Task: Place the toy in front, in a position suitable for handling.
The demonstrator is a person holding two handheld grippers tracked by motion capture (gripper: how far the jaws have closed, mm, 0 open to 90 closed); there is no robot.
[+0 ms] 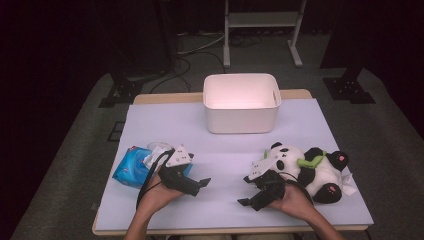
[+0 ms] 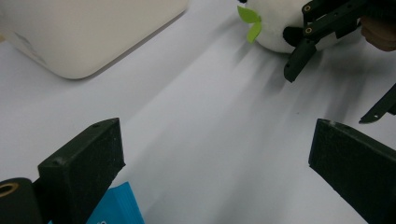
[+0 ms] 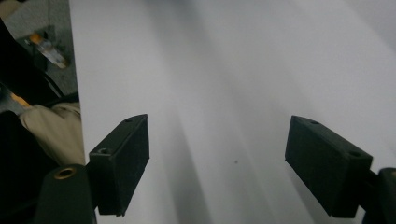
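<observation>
Both hands resting low near the front edge of the surface [image 1: 300, 120], wrists down, presumably as a ready stance. Left gripper [image 1: 202, 183] lying left of the front middle, jaws pointing right across the surface, spread wide with nothing but bare white cover between them, as the left gripper view confirms. Right gripper [image 1: 246, 191] lying right of the front middle, jaws pointing left toward the other tool, likewise spread and empty; bare cover alone between its pads [image 3: 123, 163] in the right gripper view. Tools apart, tips facing each other across a small gap, neither touching any item. Blue tissue pack [image 1: 131, 167] just behind and beside the left hand, near the left edge, a white sheet standing out of its top; a corner of it visible under the left jaw in the left gripper view. Plush panda [image 1: 315, 167] lying on its side just behind the right hand, toward the right edge, green leaf at its neck, apparently touching the hand or nearly so; contact not certain. White bin [image 1: 241, 102] standing upright at the middle of the far edge, open mouth up, apparently empty, well apart from both tools. Judged arrangement: one item set within short reach of each tool, bin centred beyond as the likely receptacle, no item yet picked up.
</observation>
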